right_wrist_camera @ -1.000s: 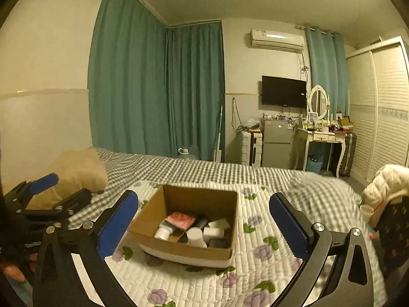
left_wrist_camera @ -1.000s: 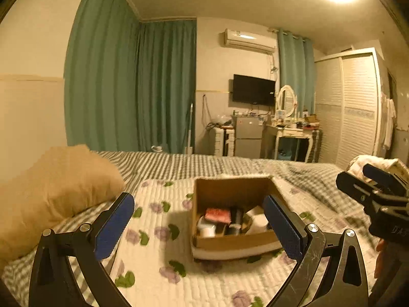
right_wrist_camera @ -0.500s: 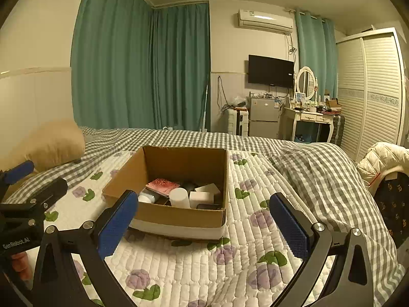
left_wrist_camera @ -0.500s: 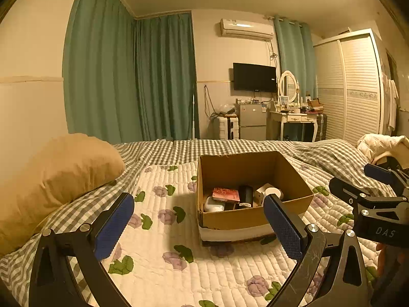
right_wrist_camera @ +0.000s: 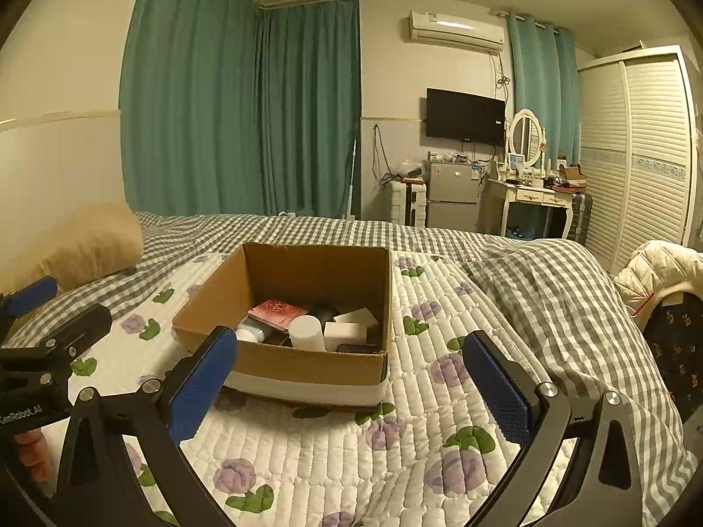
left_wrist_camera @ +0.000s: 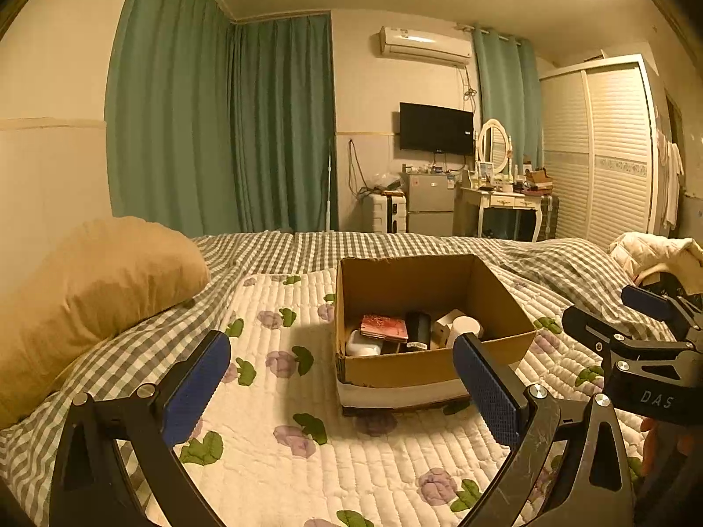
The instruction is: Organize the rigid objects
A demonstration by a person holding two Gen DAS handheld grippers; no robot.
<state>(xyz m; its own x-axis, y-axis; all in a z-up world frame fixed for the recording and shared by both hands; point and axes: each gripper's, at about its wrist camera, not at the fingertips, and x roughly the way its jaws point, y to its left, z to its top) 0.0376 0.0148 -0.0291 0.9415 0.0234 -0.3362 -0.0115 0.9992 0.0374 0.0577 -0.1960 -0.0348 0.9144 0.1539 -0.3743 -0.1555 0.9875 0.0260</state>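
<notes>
An open cardboard box (left_wrist_camera: 413, 369) (right_wrist_camera: 307, 366) sits on the floral quilt in front of both grippers. It holds several small items: a red patterned booklet (left_wrist_camera: 383, 327) (right_wrist_camera: 277, 311), a black cylinder (left_wrist_camera: 417, 329), a white cup (left_wrist_camera: 465, 327) (right_wrist_camera: 306, 333), white boxes (right_wrist_camera: 345, 333) and a white case (left_wrist_camera: 361, 344). My left gripper (left_wrist_camera: 340, 384) is open and empty, short of the box. My right gripper (right_wrist_camera: 349, 384) is open and empty, also short of the box. Each gripper shows at the edge of the other's view.
A tan pillow (left_wrist_camera: 88, 290) lies at the left on the checked sheet. The floral quilt (left_wrist_camera: 281, 439) spreads around the box. A white jacket (right_wrist_camera: 659, 272) lies at the right bed edge. Curtains, a fridge, a dressing table and a wardrobe stand at the far wall.
Both grippers have moved closer to the box and tilted down, so the box looks larger and its contents show better. Both stay open and empty.
</notes>
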